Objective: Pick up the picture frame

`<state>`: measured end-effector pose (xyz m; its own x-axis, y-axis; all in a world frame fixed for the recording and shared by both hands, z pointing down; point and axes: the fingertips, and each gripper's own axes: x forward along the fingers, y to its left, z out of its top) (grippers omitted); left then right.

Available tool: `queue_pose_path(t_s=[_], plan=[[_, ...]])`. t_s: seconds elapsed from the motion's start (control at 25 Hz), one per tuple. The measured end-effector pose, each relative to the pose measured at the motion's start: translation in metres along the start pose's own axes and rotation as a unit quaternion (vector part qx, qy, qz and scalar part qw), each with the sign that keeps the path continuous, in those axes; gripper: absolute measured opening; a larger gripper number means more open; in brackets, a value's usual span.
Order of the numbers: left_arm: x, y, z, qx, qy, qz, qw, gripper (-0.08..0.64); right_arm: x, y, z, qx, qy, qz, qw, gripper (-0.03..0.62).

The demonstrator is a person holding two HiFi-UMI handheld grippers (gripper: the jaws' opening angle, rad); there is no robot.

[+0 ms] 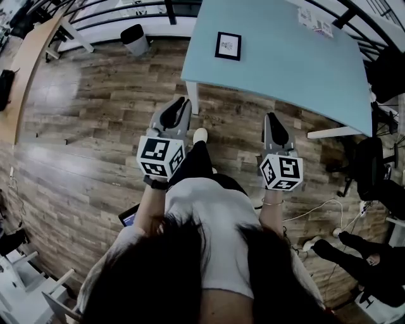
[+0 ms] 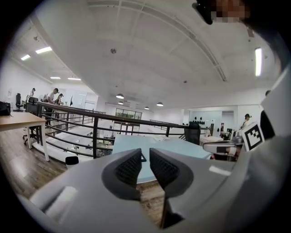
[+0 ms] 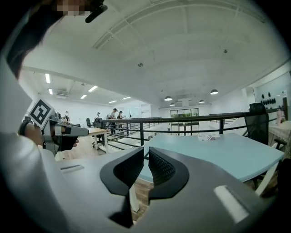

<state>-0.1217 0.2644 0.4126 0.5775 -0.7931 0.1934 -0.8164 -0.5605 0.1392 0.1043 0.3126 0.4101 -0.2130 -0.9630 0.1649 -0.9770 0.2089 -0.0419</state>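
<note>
The picture frame [image 1: 228, 45], black-edged with a white mount, lies flat near the left end of the light blue table [image 1: 285, 63]. My left gripper [image 1: 179, 104] and right gripper [image 1: 272, 118] are held out over the wooden floor, both short of the table's near edge and roughly level. Each one has its jaws shut with nothing between them. In the left gripper view the jaws [image 2: 145, 164] point at the table top [image 2: 182, 148]. The right gripper view has its jaws [image 3: 146, 166] facing the same table [image 3: 218, 154].
A metal railing [image 1: 126, 9] runs behind the table, with a black bin [image 1: 134, 37] on the floor beside it. A wooden desk [image 1: 25, 63] stands at the far left. Papers [image 1: 314, 22] lie on the table's far side. A black chair [image 1: 367, 171] and another person's legs [image 1: 354, 253] are at the right.
</note>
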Motion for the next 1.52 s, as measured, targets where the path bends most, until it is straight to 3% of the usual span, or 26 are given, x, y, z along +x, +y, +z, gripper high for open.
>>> queue_pose_path(t_s=[0.24, 0.76, 1.52], plan=[[0.056, 0.035, 0.012, -0.01, 0.011, -0.003, 0.9999, 0.061, 0.066, -0.012, 0.011, 0.008, 0.013, 0.009, 1.0, 0.037], [0.167, 0.101, 0.041, -0.003, 0.039, -0.027, 0.9989, 0.084, 0.195, -0.041, 0.032, 0.028, 0.023, 0.003, 0.999, 0.037], [0.222, 0.13, 0.02, -0.029, 0.086, -0.053, 0.9944, 0.084, 0.245, -0.058, 0.013, 0.053, 0.069, -0.029, 0.996, 0.037]])
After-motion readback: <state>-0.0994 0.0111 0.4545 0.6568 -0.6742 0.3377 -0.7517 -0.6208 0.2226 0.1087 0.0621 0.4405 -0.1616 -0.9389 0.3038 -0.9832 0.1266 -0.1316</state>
